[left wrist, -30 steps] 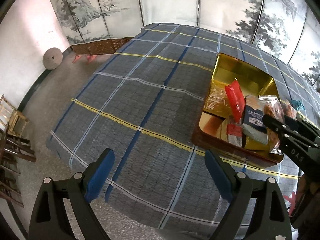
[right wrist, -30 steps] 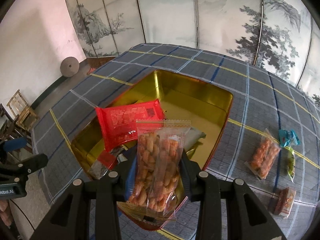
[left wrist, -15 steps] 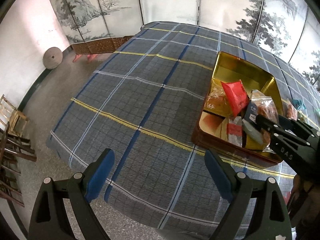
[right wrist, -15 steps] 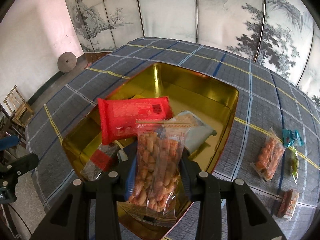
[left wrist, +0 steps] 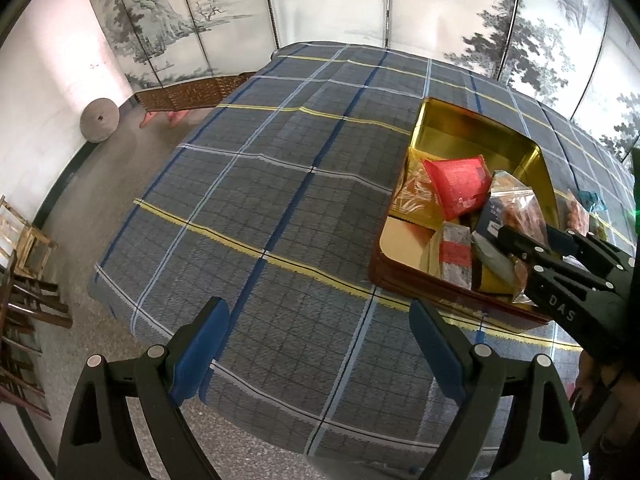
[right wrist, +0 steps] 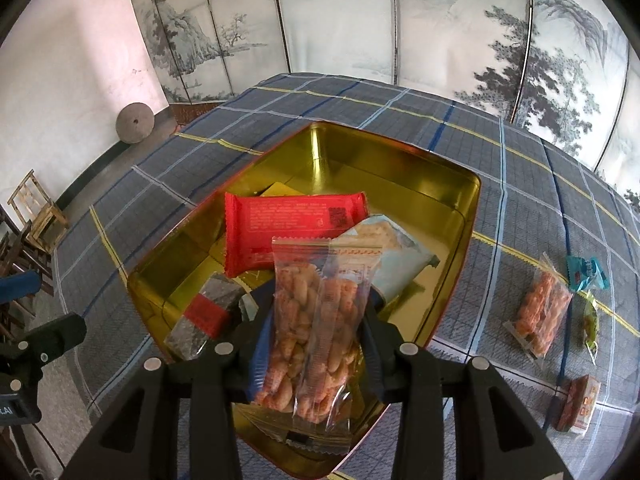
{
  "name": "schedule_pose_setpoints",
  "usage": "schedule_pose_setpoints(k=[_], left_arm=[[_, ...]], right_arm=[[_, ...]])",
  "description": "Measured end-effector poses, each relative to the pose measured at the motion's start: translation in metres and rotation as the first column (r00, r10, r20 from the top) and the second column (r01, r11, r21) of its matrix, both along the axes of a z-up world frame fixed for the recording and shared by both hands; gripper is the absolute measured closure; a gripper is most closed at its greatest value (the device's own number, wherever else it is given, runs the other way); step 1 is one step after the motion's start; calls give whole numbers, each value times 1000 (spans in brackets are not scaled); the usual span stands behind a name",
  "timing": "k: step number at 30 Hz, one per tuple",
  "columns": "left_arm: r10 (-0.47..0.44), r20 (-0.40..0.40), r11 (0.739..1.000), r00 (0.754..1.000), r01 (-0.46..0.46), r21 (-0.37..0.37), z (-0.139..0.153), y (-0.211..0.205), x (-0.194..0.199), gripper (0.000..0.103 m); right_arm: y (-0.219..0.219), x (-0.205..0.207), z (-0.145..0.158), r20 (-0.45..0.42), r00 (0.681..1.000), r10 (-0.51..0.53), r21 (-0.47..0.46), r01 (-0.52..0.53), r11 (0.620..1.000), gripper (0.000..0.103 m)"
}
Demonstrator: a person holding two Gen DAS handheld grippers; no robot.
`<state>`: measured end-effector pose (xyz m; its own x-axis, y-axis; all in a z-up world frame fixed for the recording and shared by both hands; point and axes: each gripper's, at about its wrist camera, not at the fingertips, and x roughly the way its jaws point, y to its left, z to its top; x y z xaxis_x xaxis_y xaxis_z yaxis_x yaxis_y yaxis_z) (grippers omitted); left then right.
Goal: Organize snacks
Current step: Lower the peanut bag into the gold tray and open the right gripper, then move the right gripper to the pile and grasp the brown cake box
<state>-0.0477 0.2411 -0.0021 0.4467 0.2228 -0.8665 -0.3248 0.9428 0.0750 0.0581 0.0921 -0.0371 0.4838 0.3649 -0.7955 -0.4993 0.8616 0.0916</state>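
Observation:
My right gripper is shut on a clear bag of orange crackers and holds it over the near part of a gold tin. The tin holds a red packet, a pale packet and a dark bar with a red band. My left gripper is open and empty above the plaid tablecloth, left of the tin. The right gripper with its bag shows in the left wrist view.
On the cloth right of the tin lie another bag of orange crackers, a teal packet, a small green packet and a brown box. Painted screens stand behind the table. Wooden chairs stand at the left.
My right gripper has carried the cracker bag forward over the tin. In the left wrist view it moved left, deeper over the tin. The left gripper has stayed still.

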Motion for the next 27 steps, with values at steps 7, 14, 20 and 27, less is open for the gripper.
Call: schedule_pose_setpoints(k=[7,14,20,27], left_arm=[[0,-4,1000,1000,0,-3,-1,-3,0,13],[-12,0,1000,1000,12,-17,0,-8,0,13],[-38,12,999,999,39,-20,4,-20,2,13],[-78,13,997,997,79,-20,5,-37,9,13]], right_arm=[[-1,-2,4,14,1000,5,-4,-5,1000,53],[-10,-8,15,42,999,-3,9,2,1000,52],[-43,-12,30,74,996,-53,26,51,998,51],[-109,-6,26,78,978,-196,-11,197,980,51]])
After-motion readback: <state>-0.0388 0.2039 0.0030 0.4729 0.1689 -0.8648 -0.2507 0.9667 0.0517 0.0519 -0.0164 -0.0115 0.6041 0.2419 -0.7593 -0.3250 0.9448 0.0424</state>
